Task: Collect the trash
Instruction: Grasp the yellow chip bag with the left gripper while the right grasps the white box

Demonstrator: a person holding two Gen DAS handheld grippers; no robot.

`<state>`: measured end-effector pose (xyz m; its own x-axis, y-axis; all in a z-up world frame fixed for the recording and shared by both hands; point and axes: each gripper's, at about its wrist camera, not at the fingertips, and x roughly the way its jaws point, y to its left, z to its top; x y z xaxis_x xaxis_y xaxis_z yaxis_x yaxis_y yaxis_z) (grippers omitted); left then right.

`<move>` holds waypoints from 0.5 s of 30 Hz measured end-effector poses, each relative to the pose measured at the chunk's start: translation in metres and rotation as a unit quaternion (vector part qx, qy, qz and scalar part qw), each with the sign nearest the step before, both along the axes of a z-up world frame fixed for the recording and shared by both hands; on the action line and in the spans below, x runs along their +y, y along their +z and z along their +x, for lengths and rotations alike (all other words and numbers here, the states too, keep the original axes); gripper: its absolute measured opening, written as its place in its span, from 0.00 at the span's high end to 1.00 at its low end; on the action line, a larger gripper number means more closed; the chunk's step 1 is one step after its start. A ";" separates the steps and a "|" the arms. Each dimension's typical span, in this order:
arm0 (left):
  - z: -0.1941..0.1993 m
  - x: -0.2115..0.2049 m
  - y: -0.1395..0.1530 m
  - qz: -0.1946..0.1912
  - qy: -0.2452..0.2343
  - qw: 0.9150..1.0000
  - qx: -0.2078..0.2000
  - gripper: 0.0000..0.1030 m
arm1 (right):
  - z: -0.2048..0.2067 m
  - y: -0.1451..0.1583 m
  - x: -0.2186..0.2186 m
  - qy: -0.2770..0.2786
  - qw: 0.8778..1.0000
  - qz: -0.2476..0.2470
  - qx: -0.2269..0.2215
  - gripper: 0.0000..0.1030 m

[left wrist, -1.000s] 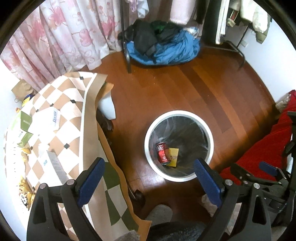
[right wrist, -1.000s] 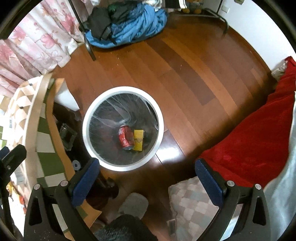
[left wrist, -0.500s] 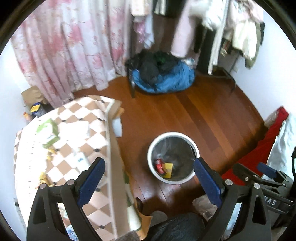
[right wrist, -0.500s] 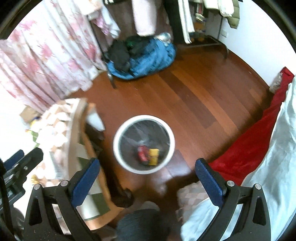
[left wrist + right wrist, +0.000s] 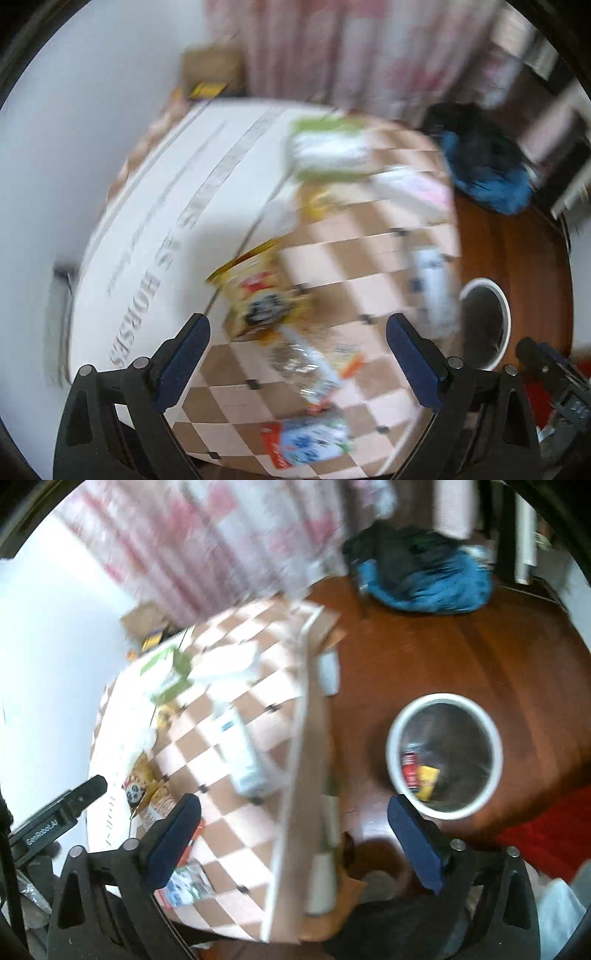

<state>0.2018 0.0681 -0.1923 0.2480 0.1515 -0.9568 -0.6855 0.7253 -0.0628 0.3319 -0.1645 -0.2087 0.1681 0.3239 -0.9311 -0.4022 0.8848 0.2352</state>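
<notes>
Both views are motion-blurred. My left gripper is open and empty above a checkered table strewn with trash: a yellow snack bag, a clear wrapper, a red-and-blue packet and a white bottle. My right gripper is open and empty over the table's edge. The white-rimmed trash bin stands on the floor to the right, holding a red can and a yellow packet. The bin also shows in the left wrist view.
A green-and-white box and white packets lie at the table's far side. A blue and black clothes pile lies on the wooden floor by pink curtains. A red blanket is at right. A white wall stands left.
Both grippers have swung left from above the bin toward the table. The table's trash now fills the left view, and the bin has shifted to the right in both views.
</notes>
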 end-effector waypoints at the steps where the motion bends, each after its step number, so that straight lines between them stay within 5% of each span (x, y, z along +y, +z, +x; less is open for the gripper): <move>1: -0.003 0.006 -0.008 -0.009 0.009 1.000 0.005 0.06 | 0.000 -0.009 0.014 0.009 1.000 -0.009 0.003 0.12; 11: 0.011 0.058 -0.094 -0.161 0.070 0.984 0.011 0.06 | 0.031 -0.079 0.104 0.064 0.991 -0.114 0.028 0.24; 15: 0.022 0.061 -0.109 -0.163 0.073 0.984 0.018 0.12 | 0.035 -0.094 0.114 0.072 0.989 -0.125 0.040 0.30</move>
<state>0.2234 0.1290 -0.3014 0.2108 -0.1328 -0.9685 -0.7875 0.5638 -0.2487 0.3665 -0.0502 -0.3029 0.0587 0.0962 -0.9936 -0.5171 0.8543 0.0522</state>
